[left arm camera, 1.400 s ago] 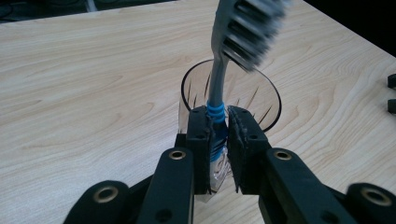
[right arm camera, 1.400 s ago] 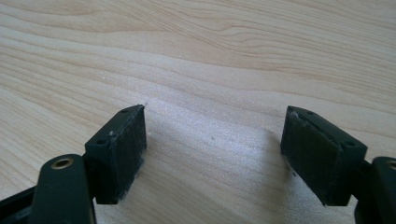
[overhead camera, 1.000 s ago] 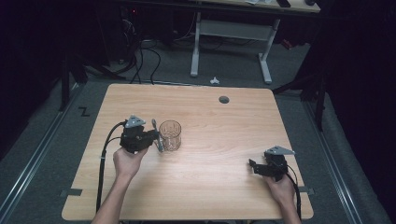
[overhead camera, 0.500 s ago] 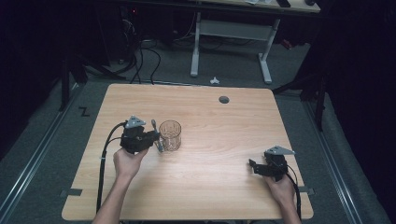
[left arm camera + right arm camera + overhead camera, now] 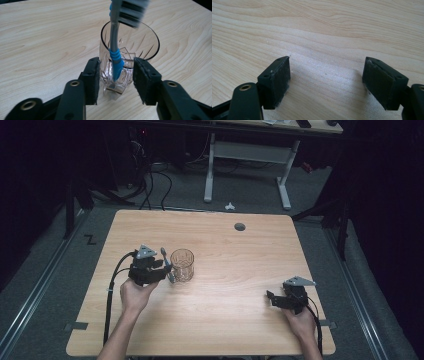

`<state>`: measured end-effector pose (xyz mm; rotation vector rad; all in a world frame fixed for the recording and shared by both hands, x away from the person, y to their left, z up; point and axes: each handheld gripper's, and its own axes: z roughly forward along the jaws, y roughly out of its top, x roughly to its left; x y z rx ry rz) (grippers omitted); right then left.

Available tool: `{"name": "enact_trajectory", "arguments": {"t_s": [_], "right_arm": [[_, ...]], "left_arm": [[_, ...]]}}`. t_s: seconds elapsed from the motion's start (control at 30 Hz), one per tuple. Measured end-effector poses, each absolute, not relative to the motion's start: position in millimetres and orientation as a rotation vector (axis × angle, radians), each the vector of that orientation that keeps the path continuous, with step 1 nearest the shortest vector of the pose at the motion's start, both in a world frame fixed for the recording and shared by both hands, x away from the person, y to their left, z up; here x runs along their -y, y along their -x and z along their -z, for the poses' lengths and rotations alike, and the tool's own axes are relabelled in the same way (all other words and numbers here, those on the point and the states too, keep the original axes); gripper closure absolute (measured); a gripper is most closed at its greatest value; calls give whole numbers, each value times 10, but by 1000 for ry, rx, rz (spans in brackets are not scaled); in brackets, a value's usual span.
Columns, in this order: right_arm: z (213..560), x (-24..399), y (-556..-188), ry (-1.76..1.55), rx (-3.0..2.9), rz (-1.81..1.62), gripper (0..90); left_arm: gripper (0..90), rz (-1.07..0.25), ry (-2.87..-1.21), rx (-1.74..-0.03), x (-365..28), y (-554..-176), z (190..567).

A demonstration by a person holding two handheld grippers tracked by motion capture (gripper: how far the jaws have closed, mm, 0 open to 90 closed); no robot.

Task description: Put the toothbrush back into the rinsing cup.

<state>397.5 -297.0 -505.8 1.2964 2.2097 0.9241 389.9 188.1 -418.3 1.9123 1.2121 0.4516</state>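
Observation:
A clear cut-glass tumbler (image 5: 182, 265) stands upright on the wooden table (image 5: 240, 265), left of centre. A grey toothbrush (image 5: 113, 42) with blue grip bands stands head-up just in front of the glass wall, outside the glass, and its head is blurred. My left gripper (image 5: 167, 270) has just been opening. In the left gripper view its pads (image 5: 93, 77) stand apart on either side of the brush handle with a gap on each side. My right gripper (image 5: 272, 298) rests low near the table's front right, open, with bare wood between its pads (image 5: 279, 80).
A round cable hole (image 5: 240, 226) lies in the table's far side. Beyond the far edge are floor cables, a small white object (image 5: 229, 206) and the white legs of another desk (image 5: 210, 165). A black cable (image 5: 112, 290) trails from the left gripper over the front-left edge.
Both hands stay where they were. In the high view the toothbrush still stands beside the glass at the left gripper's tips; the jaws' widening is too small to make out there.

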Motion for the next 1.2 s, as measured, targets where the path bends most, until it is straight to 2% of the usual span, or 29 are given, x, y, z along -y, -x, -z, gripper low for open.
{"name": "enact_trajectory", "arguments": {"t_s": [0.3,1.2], "right_arm": [[5058,2970,-3975,-1296,-2209,-924,225],[5058,2970,-3975,-1297,-2210,-924,225]], "left_arm": [[493,-484,-1873,-1222,-1971,-3849,4127],[484,-555,-1765,-1262,-2307,-3661,4041]]}}
